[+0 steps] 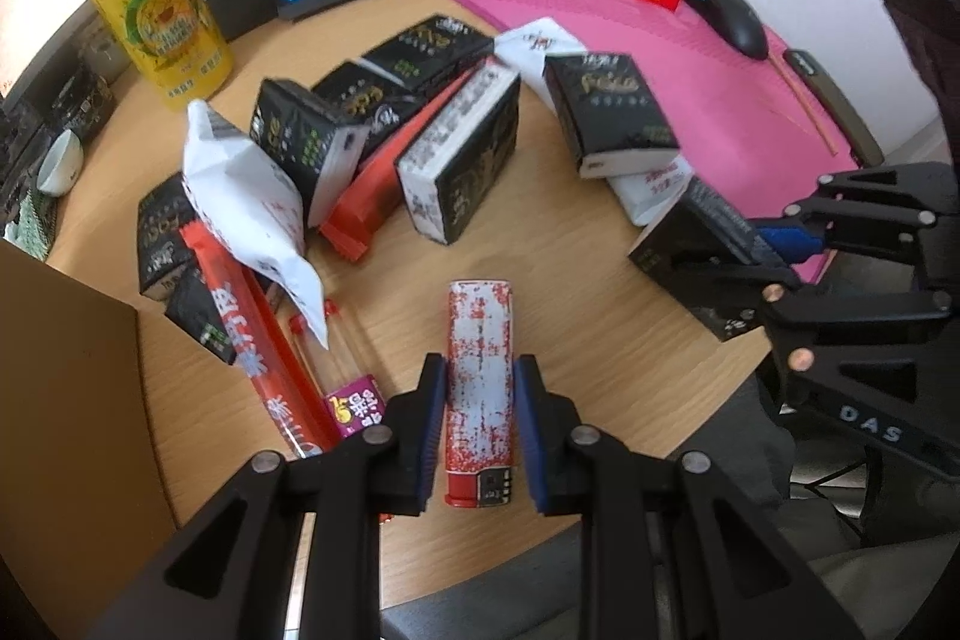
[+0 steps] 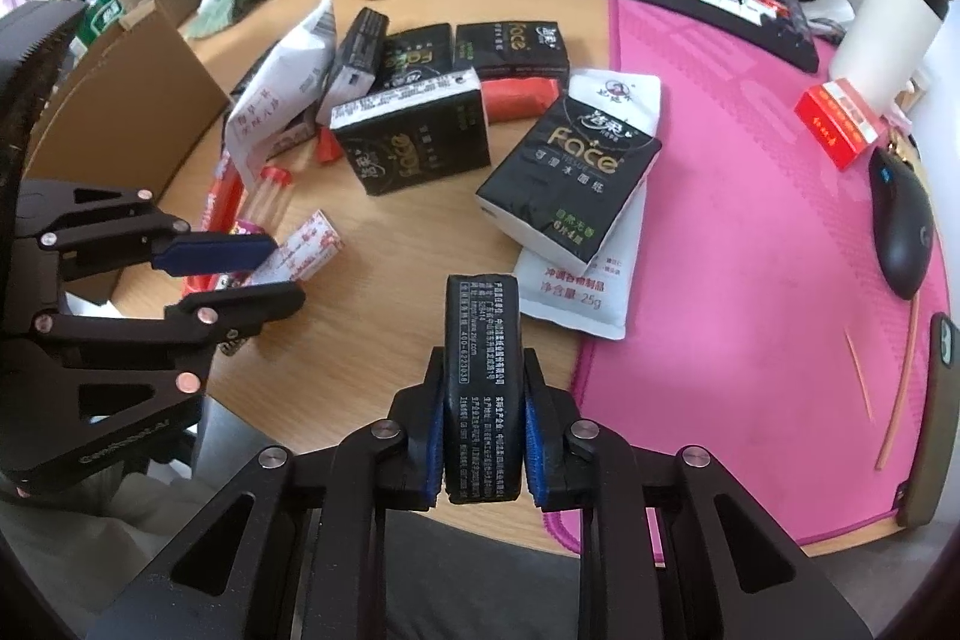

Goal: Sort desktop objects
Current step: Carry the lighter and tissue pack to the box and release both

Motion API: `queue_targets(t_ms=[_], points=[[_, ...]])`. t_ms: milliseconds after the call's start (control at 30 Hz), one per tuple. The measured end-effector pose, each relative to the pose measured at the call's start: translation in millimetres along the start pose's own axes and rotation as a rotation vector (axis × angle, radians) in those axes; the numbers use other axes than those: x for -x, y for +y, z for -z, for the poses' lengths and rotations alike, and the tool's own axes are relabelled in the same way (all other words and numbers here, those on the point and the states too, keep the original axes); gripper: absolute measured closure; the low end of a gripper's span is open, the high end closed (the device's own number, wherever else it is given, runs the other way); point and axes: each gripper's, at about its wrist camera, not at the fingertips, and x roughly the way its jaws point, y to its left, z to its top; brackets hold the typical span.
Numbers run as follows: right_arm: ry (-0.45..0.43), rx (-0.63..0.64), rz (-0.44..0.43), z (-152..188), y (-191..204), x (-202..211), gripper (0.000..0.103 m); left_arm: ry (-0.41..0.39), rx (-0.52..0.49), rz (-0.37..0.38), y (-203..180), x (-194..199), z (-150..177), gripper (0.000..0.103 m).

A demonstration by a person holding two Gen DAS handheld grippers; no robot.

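left gripper [image 1: 480, 418]: fingers narrow, clamped on lighter [image 1: 480, 388], pads flat on both long sides.
lighter axis: along the fingers, red base toward the camera, far end sticking out past the tips; just above the bench [image 1: 570, 292], contact with it not clear.
right gripper [image 2: 483, 412]: fingers narrow, blue pads pressing both faces of tissue pack [image 2: 480, 388], held edge-on.
tissue pack axis: long side runs out along the fingers, over the near bench edge beside pink mat [image 2: 750, 220].
key relation: both hands loaded; cardboard box [image 1: 66, 400] sits directly left of the left gripper, so left hand nearer to it than right. Likely drop spot, judgement only.
pile: more tissue packs [image 2: 570, 172], white sachets [image 2: 585, 280], red stick pack [image 1: 264, 346], mid-bench, well ahead of both grippers.
readable text: "Face" and "TISSUE" on black packs; "25g" on sachet; "DAS" on right gripper body; fine print on held pack too small.
can [image 1: 156, 10]: yellow, pineapple graphic, brand unreadable.
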Motion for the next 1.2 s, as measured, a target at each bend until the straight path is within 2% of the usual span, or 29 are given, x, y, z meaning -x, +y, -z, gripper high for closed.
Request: queue_targets(t_ms=[167, 367, 500, 633, 667, 767, 867, 967, 1067, 1100, 1133, 1200], points=[[-0.038, 0.024, -0.002, -11.7, 6.6, 20.4, 0.083, -0.048, 0.016, 0.013, 8.6, 26.6, -0.2, 0.078], [-0.108, 0.118, -0.037, -40.7, 41.3, 50.3, 0.083, -0.173, 0.078, -0.024, 42.5, 85.1, 1.5, 0.078], [-0.173, 0.212, -0.106, -74.2, 88.0, 71.4, 0.083, -0.252, 0.125, -0.074, 71.5, 123.4, 7.8, 0.078], [-0.222, 0.329, -0.226, -101.2, 153.5, 86.8, 0.082, -0.325, 0.233, -0.169, 116.2, 161.6, 29.9, 0.078], [-0.215, 0.365, -0.266, -109.8, 176.5, 85.0, 0.082, -0.329, 0.271, -0.202, 129.9, 167.2, 38.0, 0.078], [-0.201, 0.428, -0.314, -124.2, 226.4, 74.5, 0.082, -0.312, 0.383, -0.281, 171.0, 172.9, 64.9, 0.078], [-0.175, 0.463, -0.351, -132.4, 259.8, 61.5, 0.082, -0.280, 0.452, -0.320, 200.0, 168.9, 88.4, 0.078], [-0.146, 0.493, -0.325, -135.7, 286.5, 45.6, 0.082, -0.250, 0.490, -0.319, 217.7, 161.2, 104.2, 0.078], [-0.138, 0.497, -0.266, -133.1, 294.7, 35.2, 0.081, -0.231, 0.502, -0.331, 223.0, 154.5, 115.3, 0.078], [-0.141, 0.506, -0.248, -131.6, 295.7, 34.7, 0.080, -0.224, 0.499, -0.344, 222.2, 152.0, 116.6, 0.074], [-0.140, 0.512, -0.242, -131.7, 295.1, 33.8, 0.080, -0.221, 0.498, -0.355, 221.7, 151.1, 117.9, 0.060], [-0.139, 0.505, -0.237, -131.3, 291.9, 35.2, 0.079, -0.232, 0.500, -0.375, 222.5, 153.2, 121.1, 0.046]])
